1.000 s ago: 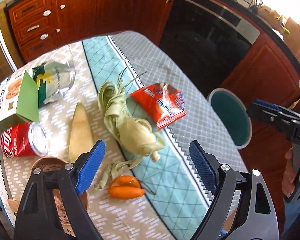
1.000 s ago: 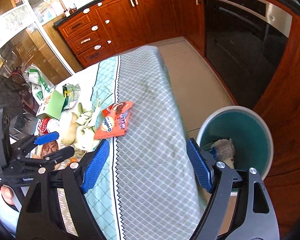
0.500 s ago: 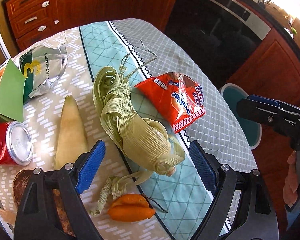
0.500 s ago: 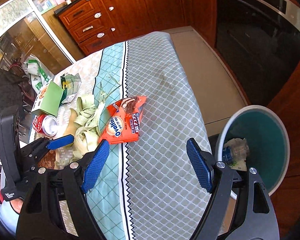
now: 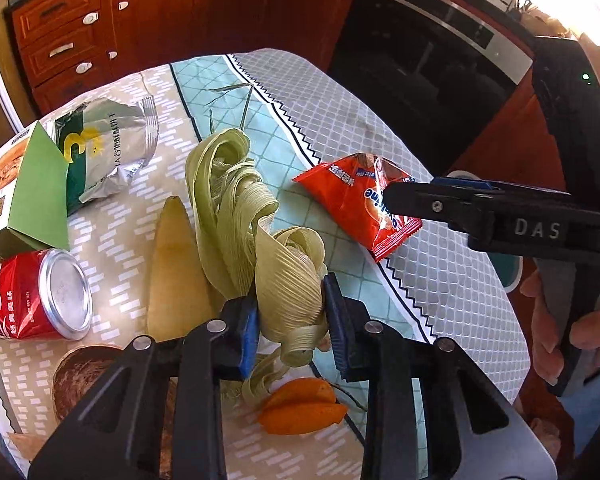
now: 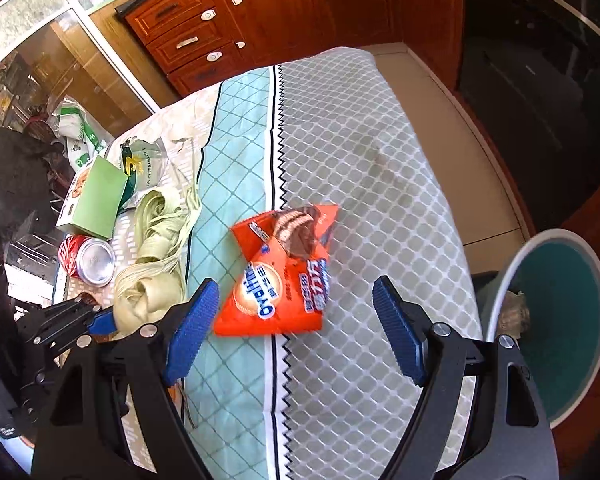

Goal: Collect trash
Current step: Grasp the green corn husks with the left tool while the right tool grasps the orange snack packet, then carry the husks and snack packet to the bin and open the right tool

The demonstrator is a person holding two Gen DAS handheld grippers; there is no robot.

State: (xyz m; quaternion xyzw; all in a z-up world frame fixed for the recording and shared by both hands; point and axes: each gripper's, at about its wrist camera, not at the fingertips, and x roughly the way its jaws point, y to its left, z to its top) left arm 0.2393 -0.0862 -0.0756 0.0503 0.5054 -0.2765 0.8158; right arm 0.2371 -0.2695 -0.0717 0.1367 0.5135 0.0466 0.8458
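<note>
Left gripper [image 5: 290, 322]: fingers closing on the corn husk bundle [image 5: 288, 280], which is lodged between the pads on the bench [image 5: 440, 300]; the thick knot should be enclosed rather than loose strands. Right gripper [image 6: 296, 326]: fingers held wide apart, the orange snack wrapper [image 6: 284, 276] lying flat between and just ahead of them, untouched. The bin [image 6: 572, 320] is seen beyond the right finger.
</note>
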